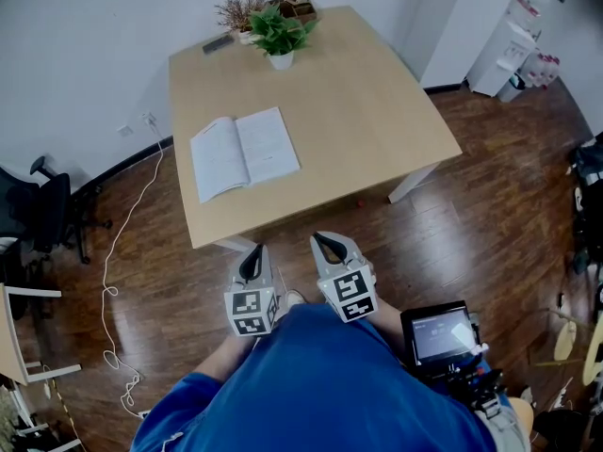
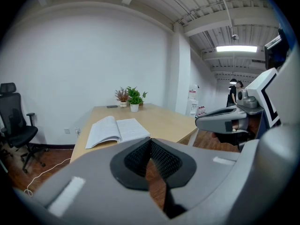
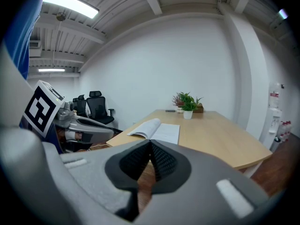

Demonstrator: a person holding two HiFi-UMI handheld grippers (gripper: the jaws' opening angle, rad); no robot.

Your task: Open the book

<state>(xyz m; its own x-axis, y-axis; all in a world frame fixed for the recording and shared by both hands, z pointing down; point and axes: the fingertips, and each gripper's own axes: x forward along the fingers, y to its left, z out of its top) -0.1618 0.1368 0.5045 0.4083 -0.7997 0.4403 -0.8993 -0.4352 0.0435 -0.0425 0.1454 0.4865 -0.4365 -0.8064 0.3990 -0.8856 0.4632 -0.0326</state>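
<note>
The left gripper (image 1: 253, 255) and the right gripper (image 1: 327, 244) hang side by side close to the person's body, over the wooden floor (image 1: 452, 243) and short of the table (image 1: 367, 121). In its own view the left gripper (image 2: 150, 146) has its jaws pressed together with nothing between them. The right gripper (image 3: 150, 145) is the same, pads meeting at the tip and empty.

Ahead of both grippers, just past the table's near edge, the book (image 1: 243, 152) already lies spread open with its pages up. Both gripper views show it flat on the wood: the left one (image 2: 116, 130) and the right one (image 3: 157, 129). The half on the left gripper's side arches up somewhat, while the other half lies flatter.

The opening looks done, so the step in hand is most likely standing clear. Doing that well means holding both closed grippers low and away from the table edge, so nothing brushes the pages or nudges the book. If the arched half threatened to fall back, a light press with the closed tip of the left gripper near the spine would probably settle it. Pinching thin pages would risk creasing them.

Farther ahead, at the table's far edge and well apart from the book, stands a potted plant (image 1: 280, 38), with a bunch of dried stems (image 1: 241, 11) beside it.
</note>
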